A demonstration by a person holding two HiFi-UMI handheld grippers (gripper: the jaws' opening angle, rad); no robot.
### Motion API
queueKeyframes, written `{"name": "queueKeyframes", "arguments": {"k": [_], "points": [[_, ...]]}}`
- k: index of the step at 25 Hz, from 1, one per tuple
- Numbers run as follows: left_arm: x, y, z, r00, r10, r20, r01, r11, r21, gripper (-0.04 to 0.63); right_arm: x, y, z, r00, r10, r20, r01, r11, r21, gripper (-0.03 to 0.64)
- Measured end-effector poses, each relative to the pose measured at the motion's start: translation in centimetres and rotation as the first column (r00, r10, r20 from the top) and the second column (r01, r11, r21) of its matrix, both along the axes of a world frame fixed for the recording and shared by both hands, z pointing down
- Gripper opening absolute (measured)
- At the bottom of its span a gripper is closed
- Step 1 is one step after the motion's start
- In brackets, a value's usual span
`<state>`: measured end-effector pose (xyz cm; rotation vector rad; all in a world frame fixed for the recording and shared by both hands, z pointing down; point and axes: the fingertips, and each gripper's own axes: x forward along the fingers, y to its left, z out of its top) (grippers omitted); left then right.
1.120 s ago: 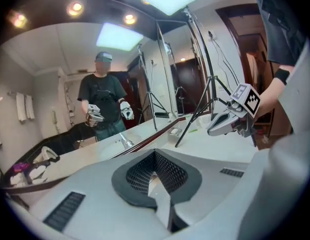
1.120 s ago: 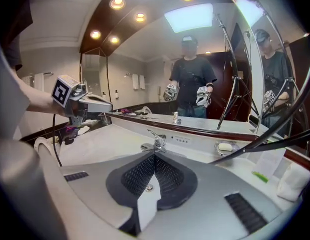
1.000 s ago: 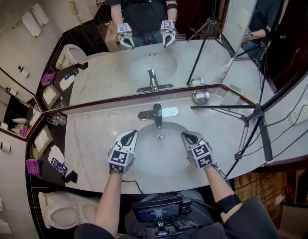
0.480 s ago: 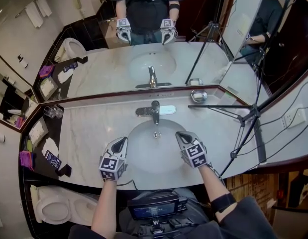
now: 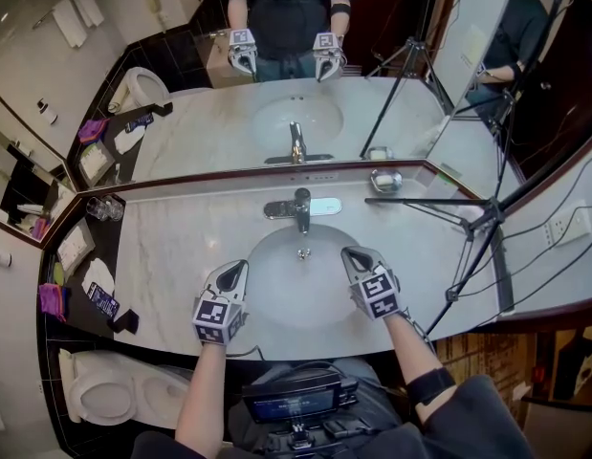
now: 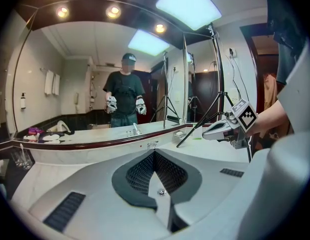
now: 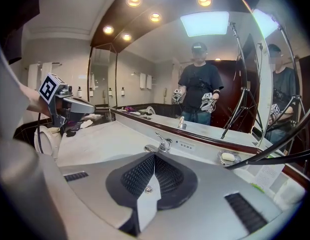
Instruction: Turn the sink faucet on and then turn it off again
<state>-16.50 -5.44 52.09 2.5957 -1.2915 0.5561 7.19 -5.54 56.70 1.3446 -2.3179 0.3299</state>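
We hold the left gripper (image 5: 238, 269) at the left edge and the right gripper (image 5: 349, 253) at the right edge of the white oval sink basin (image 5: 296, 295). Both pairs of jaws are pressed together with nothing between them. The chrome single-lever faucet (image 5: 301, 208) stands behind the basin on the pale marble counter (image 5: 171, 256), apart from the 2 grippers.

chrome faucet at the back of the sink

the faucet (image 5: 301, 208) is chrome, with one lever on top and a flat base plate. it stands upright on the pale marble counter (image 5: 176, 256), centred behind the white oval sink (image 5: 276, 299), its spout over the back rim.
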Motion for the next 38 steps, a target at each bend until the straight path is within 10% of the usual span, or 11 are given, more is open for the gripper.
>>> {"name": "queueKeyframes", "arguments": {"k": [14, 38], "points": [[-0.2, -1.8, 0.3, 1.000, -0.027, 0.007, 0.027, 1.000, 0.001, 0.003, -2.2, -5.9, 1.2, 0.957, -0.162, -0.241, 0.188, 0.978, 0.088, 0.178], [-2.9, -4.3, 3.0, 0.994, -0.097, 0.052, 0.099, 0.994, -0.047, 0.003, -9.1, -17.7, 8.5, 0.685, -0.366, -0.631, 0.558, 0.819, 0.131, 0.201]]}}
